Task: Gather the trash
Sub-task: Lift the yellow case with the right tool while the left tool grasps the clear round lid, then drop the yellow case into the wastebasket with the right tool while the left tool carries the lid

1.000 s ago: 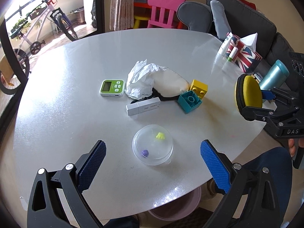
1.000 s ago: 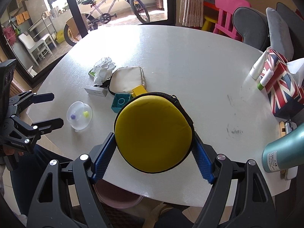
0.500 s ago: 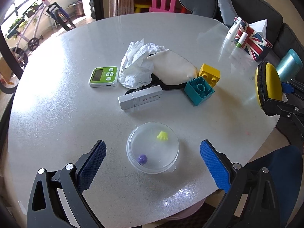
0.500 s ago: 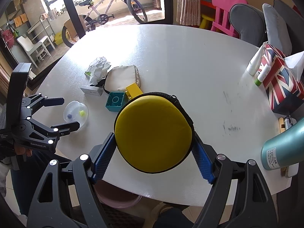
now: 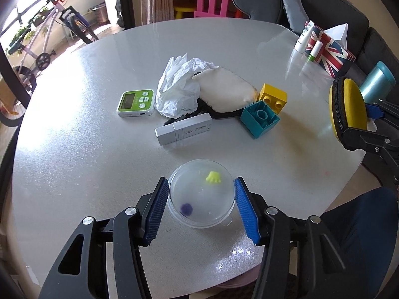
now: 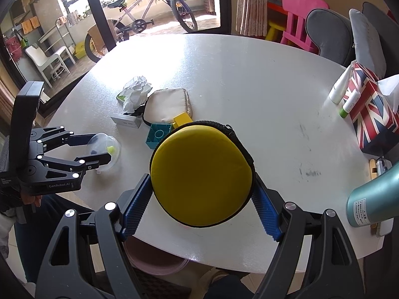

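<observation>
My left gripper (image 5: 200, 205) is shut on a clear plastic lid (image 5: 201, 193) with a yellow and a purple bit inside, at the table's near edge; it also shows in the right wrist view (image 6: 104, 149). My right gripper (image 6: 199, 200) is shut on a round yellow zip case (image 6: 200, 174), held above the table's front edge. A crumpled white tissue (image 5: 178, 87) lies mid-table against a cream pouch (image 5: 225, 92); the tissue also shows in the right wrist view (image 6: 136, 91).
On the white table (image 5: 74, 124): green timer (image 5: 136, 102), white USB stick (image 5: 183, 132), teal block (image 5: 259, 118), yellow block (image 5: 273, 97), Union Jack tissue box (image 6: 369, 114) with tubes, teal bottle (image 6: 374, 199). A pink bin (image 6: 154, 259) sits under the table's edge.
My left gripper has moved forward and closed its fingers onto the clear lid. My right gripper keeps holding the yellow case almost still.
</observation>
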### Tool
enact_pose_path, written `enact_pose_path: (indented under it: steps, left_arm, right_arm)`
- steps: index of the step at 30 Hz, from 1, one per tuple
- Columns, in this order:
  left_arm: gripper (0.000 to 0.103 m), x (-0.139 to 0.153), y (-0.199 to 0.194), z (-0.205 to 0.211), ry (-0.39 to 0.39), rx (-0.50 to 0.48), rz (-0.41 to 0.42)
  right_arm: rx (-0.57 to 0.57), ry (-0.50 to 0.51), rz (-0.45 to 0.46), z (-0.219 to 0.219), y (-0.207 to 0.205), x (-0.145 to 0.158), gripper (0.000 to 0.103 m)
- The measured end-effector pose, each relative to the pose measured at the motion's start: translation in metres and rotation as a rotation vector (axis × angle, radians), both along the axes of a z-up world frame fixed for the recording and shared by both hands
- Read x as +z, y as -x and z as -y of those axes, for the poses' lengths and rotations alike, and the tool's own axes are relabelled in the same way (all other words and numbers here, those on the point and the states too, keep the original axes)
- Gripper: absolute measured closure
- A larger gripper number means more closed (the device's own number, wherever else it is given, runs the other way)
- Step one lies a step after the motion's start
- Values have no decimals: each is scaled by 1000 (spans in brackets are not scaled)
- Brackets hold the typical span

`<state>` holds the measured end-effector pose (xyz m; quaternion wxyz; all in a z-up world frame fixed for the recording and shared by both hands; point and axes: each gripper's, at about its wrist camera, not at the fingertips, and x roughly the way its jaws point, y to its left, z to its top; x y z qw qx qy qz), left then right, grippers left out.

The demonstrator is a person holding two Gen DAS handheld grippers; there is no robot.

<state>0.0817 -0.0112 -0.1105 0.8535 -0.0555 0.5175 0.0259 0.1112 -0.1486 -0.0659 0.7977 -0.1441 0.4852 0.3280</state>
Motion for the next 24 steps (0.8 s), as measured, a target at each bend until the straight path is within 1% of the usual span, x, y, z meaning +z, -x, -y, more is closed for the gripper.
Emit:
enact_pose_path:
  steps: [8,16,24]
  left_arm:
    - [49,23,17,-3,-8,10,55]
    - [49,51,40,2,-10,6,117]
    - [49,70,64,9,-2,-2,169]
  right_arm:
    - [23,-18,14,-4,9,8,26]
    - [58,-28,46,-5,31,22,26]
    - [90,-43,65,1,59,35,26]
